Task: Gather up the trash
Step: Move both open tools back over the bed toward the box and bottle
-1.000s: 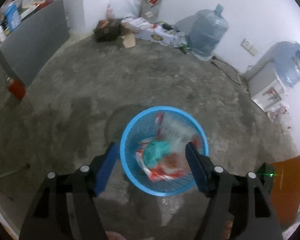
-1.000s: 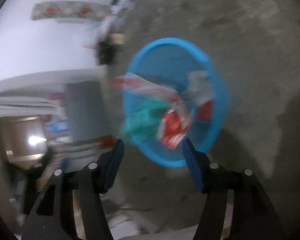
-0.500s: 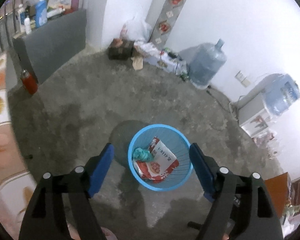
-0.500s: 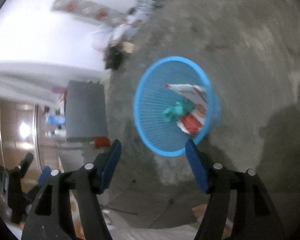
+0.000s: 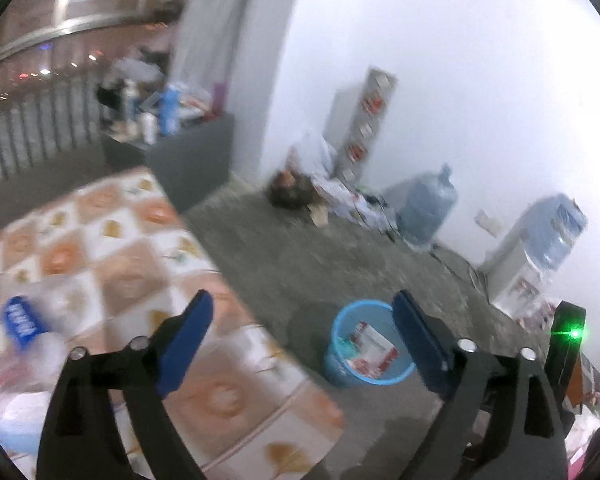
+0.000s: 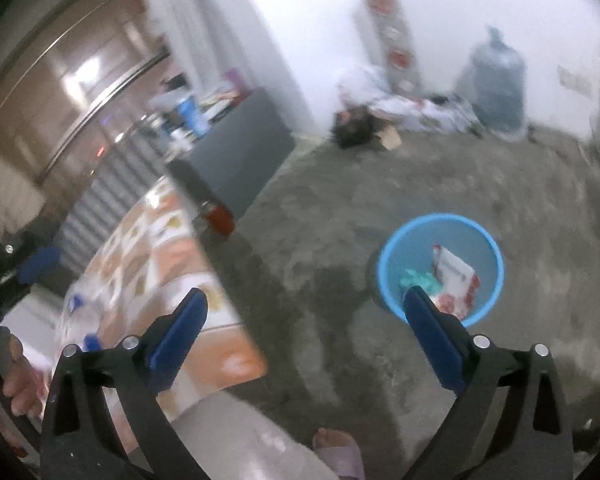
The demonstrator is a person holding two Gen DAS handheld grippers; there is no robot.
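A blue mesh bin (image 5: 368, 344) stands on the concrete floor, holding a red-and-white wrapper (image 5: 374, 346) and a crumpled green piece (image 6: 418, 280). In the right wrist view the bin (image 6: 440, 268) lies ahead and right. My left gripper (image 5: 302, 312) is high above the floor, its jaws opening wide with nothing between them. My right gripper (image 6: 306, 308) is likewise opening, empty. A clear plastic bottle with a blue label (image 5: 24, 328) lies on the patterned table (image 5: 112, 264) to the left.
A grey cabinet (image 5: 192, 160) with bottles stands beyond the table. Bags and boxes (image 5: 320, 192) sit by the far wall, beside a water jug (image 5: 428, 208) and a dispenser (image 5: 540, 256). A person's foot (image 6: 336, 444) and hand (image 6: 8, 372) show.
Both grippers rose away from the bin and opened wider. The views swung so that the patterned table and bottle came into sight; the right view rolled upright.
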